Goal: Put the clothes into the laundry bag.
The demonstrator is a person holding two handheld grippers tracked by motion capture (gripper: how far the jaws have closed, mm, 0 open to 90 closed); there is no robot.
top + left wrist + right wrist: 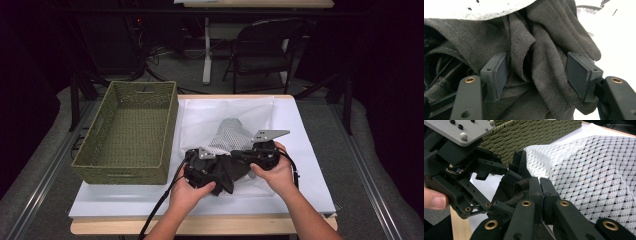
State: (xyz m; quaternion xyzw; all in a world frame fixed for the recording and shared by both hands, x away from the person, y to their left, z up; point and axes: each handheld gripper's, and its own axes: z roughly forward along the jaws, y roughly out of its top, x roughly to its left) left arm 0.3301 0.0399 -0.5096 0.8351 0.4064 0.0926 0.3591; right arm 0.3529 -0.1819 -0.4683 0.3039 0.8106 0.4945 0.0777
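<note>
A dark grey garment [227, 175] lies bunched at the mouth of a white mesh bag [230, 132] on the table. My left gripper [212, 167] is pushed into the garment. In the left gripper view its jaws [539, 72] stand open, with folds of the garment [549, 45] hanging between the pads and both pad faces bare. My right gripper [250, 152] is just right of it. In the right gripper view it [541, 186] is shut on the edge of the mesh bag [594, 165], which it holds raised like a tent. The left gripper [474, 170] is close on that view's left.
A green woven basket [125, 167] stands at the table's left, beside the bag; its wall [529, 135] shows behind the grippers. A white sheet [305, 165] covers the tabletop. A dark chair [265, 50] stands beyond the far edge.
</note>
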